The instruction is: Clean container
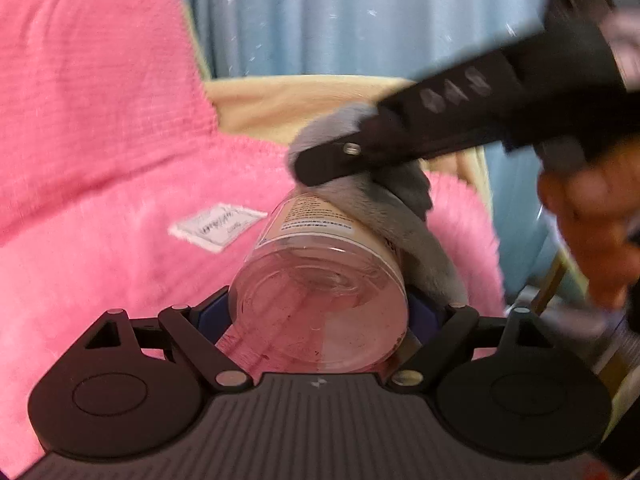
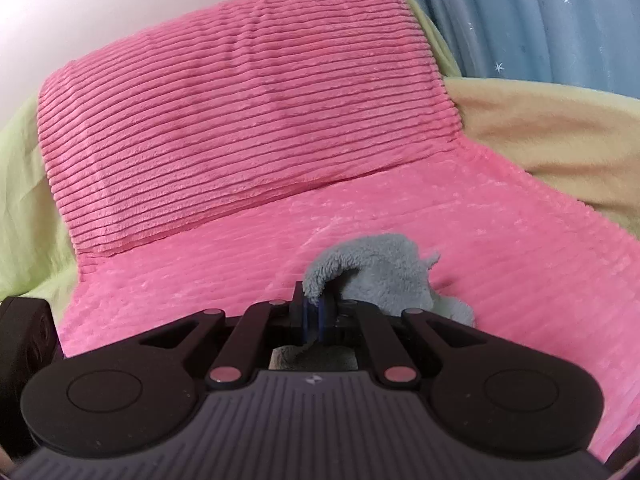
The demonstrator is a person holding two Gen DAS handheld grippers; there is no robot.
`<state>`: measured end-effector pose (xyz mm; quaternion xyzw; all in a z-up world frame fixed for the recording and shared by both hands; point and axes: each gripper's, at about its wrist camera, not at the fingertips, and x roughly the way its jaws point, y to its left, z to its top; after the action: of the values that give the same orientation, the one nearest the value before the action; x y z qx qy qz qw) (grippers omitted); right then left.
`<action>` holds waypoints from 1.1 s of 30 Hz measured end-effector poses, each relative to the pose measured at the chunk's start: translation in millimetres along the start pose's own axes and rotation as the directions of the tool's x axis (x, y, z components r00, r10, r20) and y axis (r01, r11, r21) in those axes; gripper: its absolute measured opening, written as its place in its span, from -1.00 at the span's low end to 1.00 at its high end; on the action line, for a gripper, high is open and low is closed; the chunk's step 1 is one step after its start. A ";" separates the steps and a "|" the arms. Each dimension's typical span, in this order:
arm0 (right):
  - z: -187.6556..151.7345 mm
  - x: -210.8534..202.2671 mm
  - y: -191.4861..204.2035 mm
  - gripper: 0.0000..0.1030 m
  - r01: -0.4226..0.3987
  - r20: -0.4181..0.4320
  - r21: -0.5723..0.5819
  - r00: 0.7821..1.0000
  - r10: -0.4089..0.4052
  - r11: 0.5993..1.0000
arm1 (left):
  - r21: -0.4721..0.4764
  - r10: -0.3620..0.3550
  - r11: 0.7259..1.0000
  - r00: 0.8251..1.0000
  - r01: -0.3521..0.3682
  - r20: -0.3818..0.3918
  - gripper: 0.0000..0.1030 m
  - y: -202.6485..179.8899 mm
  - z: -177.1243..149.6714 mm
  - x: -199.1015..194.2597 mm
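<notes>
A clear plastic jar (image 1: pixel 320 292) with a paper label lies on its side between the fingers of my left gripper (image 1: pixel 320 312), its base facing the camera; the gripper is shut on it. From the upper right, my right gripper (image 1: pixel 320 164) reaches in, shut on a grey fluffy cloth (image 1: pixel 392 208) that drapes over the jar's upper side and down its right flank. In the right wrist view the grey cloth (image 2: pixel 376 268) bunches out past the right gripper (image 2: pixel 316 312), whose blue pads pinch it. The jar is hidden in that view.
Pink ribbed plush (image 2: pixel 240 92) covers a seat back and cushion beneath both grippers. A white tag (image 1: pixel 216 228) is sewn on the pink fabric. Beige fabric (image 2: pixel 552 140) lies to the right, with a blue starred curtain (image 2: pixel 540 12) behind. A person's hand (image 1: pixel 592 216) holds the right gripper.
</notes>
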<state>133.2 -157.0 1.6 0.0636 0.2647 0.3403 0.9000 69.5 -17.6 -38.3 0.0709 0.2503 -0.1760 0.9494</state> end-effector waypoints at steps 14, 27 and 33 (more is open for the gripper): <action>4.4 8.2 -5.1 -0.95 -0.002 -0.018 -0.012 1.000 0.002 1.000 | 0.072 0.015 0.997 1.000 -0.015 0.000 0.69 -9.1 -3.0 -0.2; -2.9 -3.4 -7.9 -0.95 -0.007 0.014 -0.010 1.000 0.007 1.000 | -0.233 -0.143 0.962 0.990 0.143 0.016 0.70 27.0 -1.8 3.8; -4.3 -7.4 6.2 -0.94 -0.076 -0.028 -0.057 0.997 0.074 0.996 | -0.073 -0.057 0.996 0.998 0.058 0.019 0.69 6.7 -1.0 1.1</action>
<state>122.8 -157.3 3.0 0.0432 0.2639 0.3822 0.8845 72.4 -11.4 -39.4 0.0269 0.2508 -0.1947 0.9479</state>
